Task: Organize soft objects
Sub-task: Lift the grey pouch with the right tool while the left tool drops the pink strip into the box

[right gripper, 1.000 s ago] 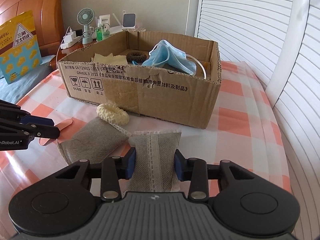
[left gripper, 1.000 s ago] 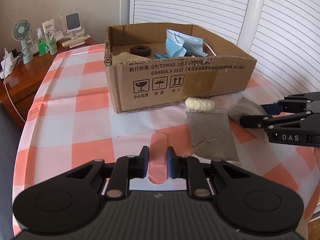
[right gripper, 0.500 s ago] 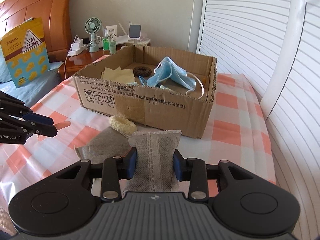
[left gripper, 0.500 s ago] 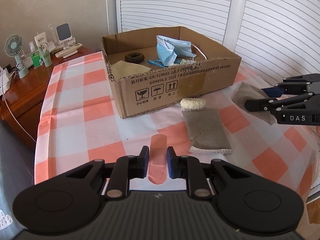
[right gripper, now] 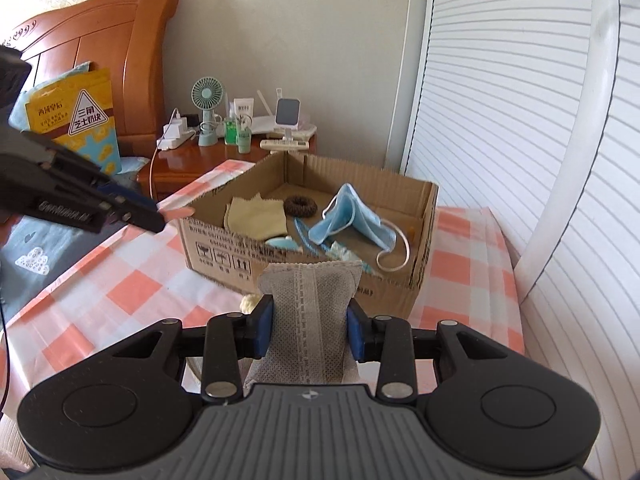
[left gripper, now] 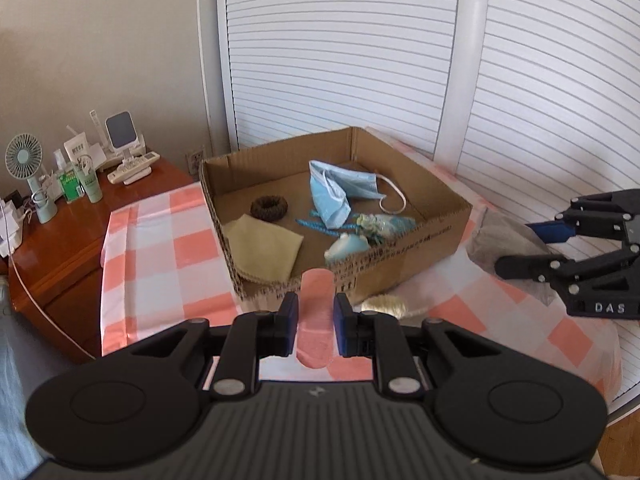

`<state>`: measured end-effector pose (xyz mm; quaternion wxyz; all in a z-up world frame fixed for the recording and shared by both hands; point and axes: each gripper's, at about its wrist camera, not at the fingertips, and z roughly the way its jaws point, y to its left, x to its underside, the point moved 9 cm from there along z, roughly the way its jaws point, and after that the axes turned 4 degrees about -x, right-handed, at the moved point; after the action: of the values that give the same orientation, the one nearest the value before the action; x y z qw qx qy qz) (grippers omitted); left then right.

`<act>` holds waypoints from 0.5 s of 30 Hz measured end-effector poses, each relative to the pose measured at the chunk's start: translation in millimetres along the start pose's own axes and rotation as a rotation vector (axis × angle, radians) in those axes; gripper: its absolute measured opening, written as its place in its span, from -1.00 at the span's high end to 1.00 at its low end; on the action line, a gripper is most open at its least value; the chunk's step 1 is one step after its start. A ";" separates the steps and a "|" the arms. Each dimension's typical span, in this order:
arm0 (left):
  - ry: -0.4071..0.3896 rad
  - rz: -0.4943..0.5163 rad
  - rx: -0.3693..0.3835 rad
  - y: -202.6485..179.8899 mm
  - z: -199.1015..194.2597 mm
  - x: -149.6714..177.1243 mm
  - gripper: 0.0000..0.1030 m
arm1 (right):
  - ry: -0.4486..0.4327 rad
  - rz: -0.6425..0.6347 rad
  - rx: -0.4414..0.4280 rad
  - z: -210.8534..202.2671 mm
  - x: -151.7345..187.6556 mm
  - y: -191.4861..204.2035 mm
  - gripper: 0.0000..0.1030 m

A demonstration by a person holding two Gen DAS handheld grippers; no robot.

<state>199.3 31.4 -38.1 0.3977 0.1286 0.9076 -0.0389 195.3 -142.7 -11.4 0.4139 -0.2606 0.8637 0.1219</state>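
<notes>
My left gripper (left gripper: 316, 314) is shut on a flat pink strip (left gripper: 316, 320) and holds it raised in front of the cardboard box (left gripper: 404, 258). My right gripper (right gripper: 310, 322) is shut on a grey fabric sachet with a lace seam (right gripper: 310, 312), lifted above the table near the box's (right gripper: 304, 258) front wall. The box holds a blue face mask (right gripper: 352, 220), a dark scrunchie (right gripper: 300, 205), a yellow cloth (right gripper: 256, 220) and small blue items. A cream scrunchie (left gripper: 384, 306) lies on the table by the box.
The table has an orange-and-white checked cloth (left gripper: 160, 240). A wooden nightstand (left gripper: 60, 240) at the left carries a small fan (left gripper: 24, 160), bottles and a remote. White louvred doors (left gripper: 520, 80) stand behind. A bed headboard (right gripper: 100, 60) is at the left.
Both grippers have risen well above the table with their loads and now look down into the box. The second grey sachet on the table has dropped out of view.
</notes>
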 end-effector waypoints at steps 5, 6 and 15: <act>-0.036 0.026 -0.016 4.4 19.7 -43.7 0.67 | -0.019 0.005 0.003 2.6 -9.7 -5.1 0.20; -0.042 0.026 -0.019 5.4 25.9 -53.0 0.66 | -0.020 0.008 0.004 3.7 -10.5 -5.8 0.20; -0.048 0.021 -0.090 15.8 92.8 -100.7 -0.72 | -0.025 0.017 0.012 10.0 -17.8 -10.7 0.20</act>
<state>335.1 10.2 -27.1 0.4253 0.1194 0.8971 0.0031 216.9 -141.2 -3.8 0.4251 -0.2493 0.8614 0.1232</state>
